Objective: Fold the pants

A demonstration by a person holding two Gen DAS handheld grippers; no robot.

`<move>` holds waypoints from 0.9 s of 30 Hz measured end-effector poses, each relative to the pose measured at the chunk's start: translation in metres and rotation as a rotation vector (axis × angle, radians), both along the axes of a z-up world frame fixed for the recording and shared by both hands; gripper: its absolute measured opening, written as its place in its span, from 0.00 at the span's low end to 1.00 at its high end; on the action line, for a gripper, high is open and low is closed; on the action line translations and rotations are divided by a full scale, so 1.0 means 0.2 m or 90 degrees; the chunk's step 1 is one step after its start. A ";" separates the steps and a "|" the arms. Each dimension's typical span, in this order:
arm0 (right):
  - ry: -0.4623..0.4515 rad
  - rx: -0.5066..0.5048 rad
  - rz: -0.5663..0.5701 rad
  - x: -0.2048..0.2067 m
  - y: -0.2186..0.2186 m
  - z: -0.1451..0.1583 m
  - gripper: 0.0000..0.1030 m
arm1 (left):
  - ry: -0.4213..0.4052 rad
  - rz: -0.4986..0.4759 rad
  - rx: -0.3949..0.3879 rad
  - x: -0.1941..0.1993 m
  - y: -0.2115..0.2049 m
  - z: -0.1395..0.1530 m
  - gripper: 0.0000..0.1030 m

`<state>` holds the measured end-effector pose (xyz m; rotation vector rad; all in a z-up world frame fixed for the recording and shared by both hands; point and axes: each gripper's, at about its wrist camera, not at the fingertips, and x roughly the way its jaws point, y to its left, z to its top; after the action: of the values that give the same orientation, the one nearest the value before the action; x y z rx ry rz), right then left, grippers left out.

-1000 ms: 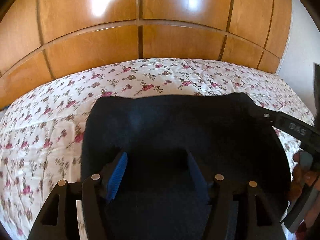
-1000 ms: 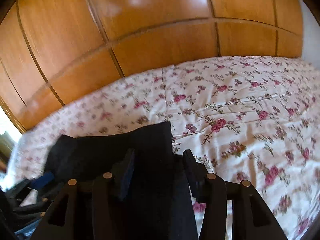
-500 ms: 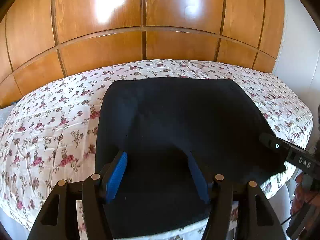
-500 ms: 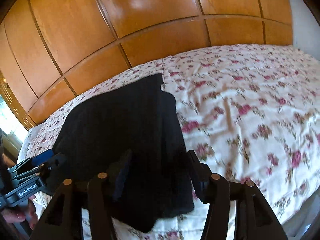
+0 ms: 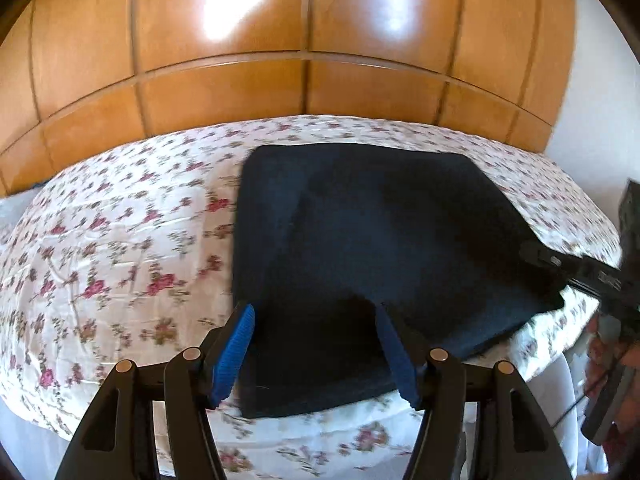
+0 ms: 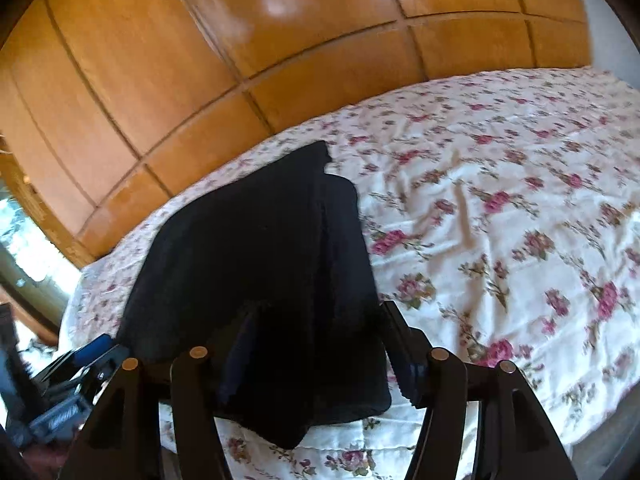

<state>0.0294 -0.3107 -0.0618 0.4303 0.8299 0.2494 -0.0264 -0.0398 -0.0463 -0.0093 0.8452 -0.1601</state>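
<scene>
Pants (image 5: 384,248) folded on floral bedspread (image 5: 112,264), wooden headboard (image 5: 224,92) behind.

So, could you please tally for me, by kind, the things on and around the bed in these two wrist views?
Dark folded pants: 1
Floral bedspread: 1
Wooden wardrobe: 1
Grippers: 2, the left gripper open over the pants, the right gripper with jaws opening and the pants' near edge between them
Total: 5
</scene>
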 end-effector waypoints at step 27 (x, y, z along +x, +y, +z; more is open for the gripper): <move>0.118 0.115 0.119 0.29 -0.06 -0.14 0.83 | 0.221 -0.112 -0.395 0.34 0.34 -0.28 0.80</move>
<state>0.0868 -0.3230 -0.0906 0.5508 1.0361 0.4655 0.0420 0.0291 -0.1025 -0.5592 1.1133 -0.5936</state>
